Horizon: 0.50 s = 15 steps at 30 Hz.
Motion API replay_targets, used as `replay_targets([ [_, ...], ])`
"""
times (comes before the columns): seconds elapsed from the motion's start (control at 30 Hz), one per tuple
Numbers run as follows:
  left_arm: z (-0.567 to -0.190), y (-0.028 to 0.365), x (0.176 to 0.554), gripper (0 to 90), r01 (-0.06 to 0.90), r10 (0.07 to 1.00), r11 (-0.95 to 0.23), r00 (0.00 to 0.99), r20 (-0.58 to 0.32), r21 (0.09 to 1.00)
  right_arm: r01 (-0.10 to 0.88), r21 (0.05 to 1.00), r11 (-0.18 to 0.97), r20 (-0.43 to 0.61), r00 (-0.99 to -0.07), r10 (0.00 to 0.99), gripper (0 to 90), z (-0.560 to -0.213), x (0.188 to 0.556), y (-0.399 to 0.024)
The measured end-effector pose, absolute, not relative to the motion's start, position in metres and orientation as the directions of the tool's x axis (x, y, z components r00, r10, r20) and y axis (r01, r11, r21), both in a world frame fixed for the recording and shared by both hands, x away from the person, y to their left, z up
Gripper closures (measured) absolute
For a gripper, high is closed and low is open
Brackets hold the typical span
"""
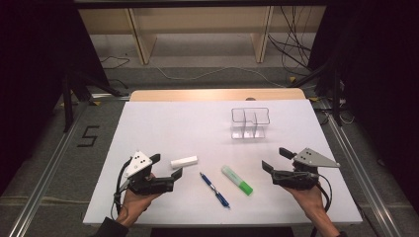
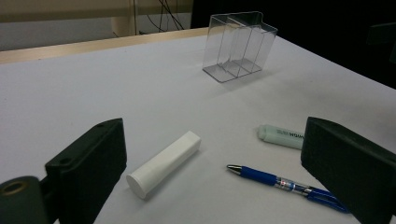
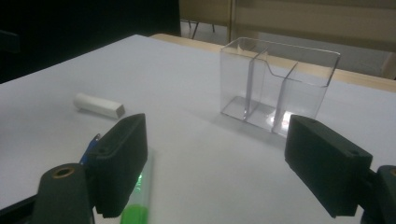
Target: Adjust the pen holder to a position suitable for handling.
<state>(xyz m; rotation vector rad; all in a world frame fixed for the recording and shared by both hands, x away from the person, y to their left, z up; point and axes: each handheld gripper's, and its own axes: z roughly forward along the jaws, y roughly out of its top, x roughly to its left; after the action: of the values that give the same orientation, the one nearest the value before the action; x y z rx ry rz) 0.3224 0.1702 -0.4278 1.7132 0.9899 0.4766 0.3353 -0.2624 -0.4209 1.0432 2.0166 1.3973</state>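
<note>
A white stick point(image 1: 184, 161) lies on the white table point(image 1: 163, 118), just right of my open left gripper point(image 1: 167, 166). Its flat round end point(image 2: 163, 163) points toward me between the black jaws. A blue pen point(image 1: 214, 189) and a green-capped highlighter point(image 1: 237, 180) lie side by side near the front middle, both slanting toward the front right. My right gripper point(image 1: 275, 159) stands open to their right with nothing in it. A clear three-slot organizer point(image 1: 250, 123) stands upright at the back right. In the right gripper view the organizer point(image 3: 278, 86) sits ahead between the jaws.
A wooden strip point(image 1: 217, 94) edges the table's far side. Shelving legs and cables point(image 1: 291, 44) lie on the floor behind it. Metal rails point(image 1: 44, 168) run along both sides of the table.
</note>
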Motion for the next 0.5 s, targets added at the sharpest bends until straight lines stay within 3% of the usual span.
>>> replay_targets([
  [0.5, -0.428, 0.171, 0.323, 6.3, 0.382, 0.805, -0.107, 0.576, -0.146, 0.918, 0.366, 0.909, 0.198, 0.05, -0.567, 0.822, 25.1, -0.407, 0.378, -0.274],
])
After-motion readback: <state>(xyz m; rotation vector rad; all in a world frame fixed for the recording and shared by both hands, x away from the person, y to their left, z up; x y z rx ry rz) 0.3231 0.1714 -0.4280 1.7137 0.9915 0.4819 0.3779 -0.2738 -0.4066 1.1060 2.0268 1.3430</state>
